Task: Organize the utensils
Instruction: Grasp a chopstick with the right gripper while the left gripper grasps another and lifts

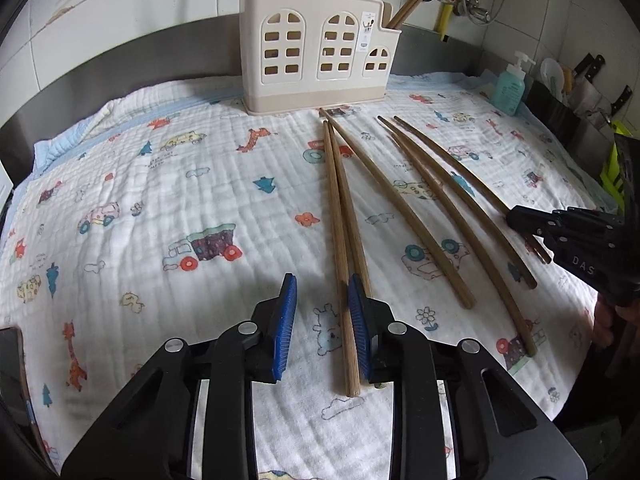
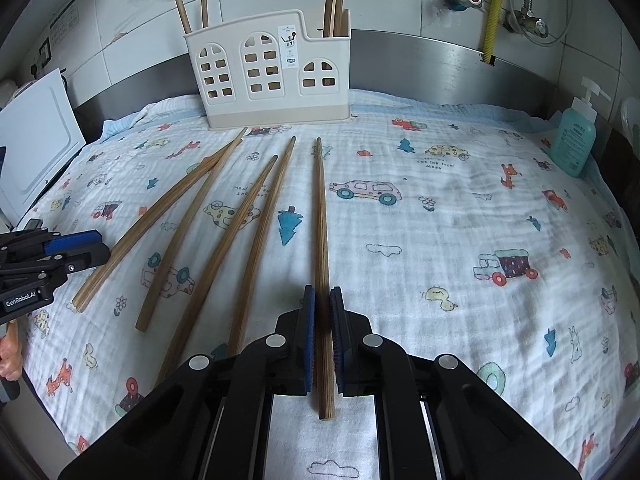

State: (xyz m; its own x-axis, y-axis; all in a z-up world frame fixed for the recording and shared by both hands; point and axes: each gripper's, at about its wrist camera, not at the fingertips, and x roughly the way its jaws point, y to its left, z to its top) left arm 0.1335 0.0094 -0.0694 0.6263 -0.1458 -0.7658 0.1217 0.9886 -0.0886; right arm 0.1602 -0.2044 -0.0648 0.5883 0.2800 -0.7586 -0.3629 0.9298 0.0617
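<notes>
Left wrist view, only here: you see a black knife block (image 1: 560, 120) with dark handles at the far right, and a person's fingers (image 1: 608, 320) under the right gripper (image 1: 516, 216) at the right edge.
Left wrist view, materials: the counter (image 1: 120, 92) has a steel back rim and is covered by a white crinkled cloth (image 1: 160, 208) printed with small cars and giraffes. The holder (image 1: 316, 50) is cream plastic, shaped like a house with arched windows.
Left wrist view, jaws: your left gripper (image 1: 322, 312) has its blue ribbed pads apart. A pair of chopsticks (image 1: 340, 216), long round brown wood, lies between them, close along the right pad; no earlier picture shows movement, and they are not pressed from both sides.
Right wrist view, only here: a white appliance (image 2: 36, 148) stands at the left, and you see chopsticks standing in both ends of the holder.
Right wrist view, materials: a teal soap bottle (image 2: 572, 140) with white pump stands at the right on the cloth.
Right wrist view, jaws: your right gripper is clamped on one chopstick (image 2: 322, 220), near its thick end, and the thin tip points to the holder.
Right wrist view, other sticks: five more lie fanned on the cloth to the left, in front of the holder.
</notes>
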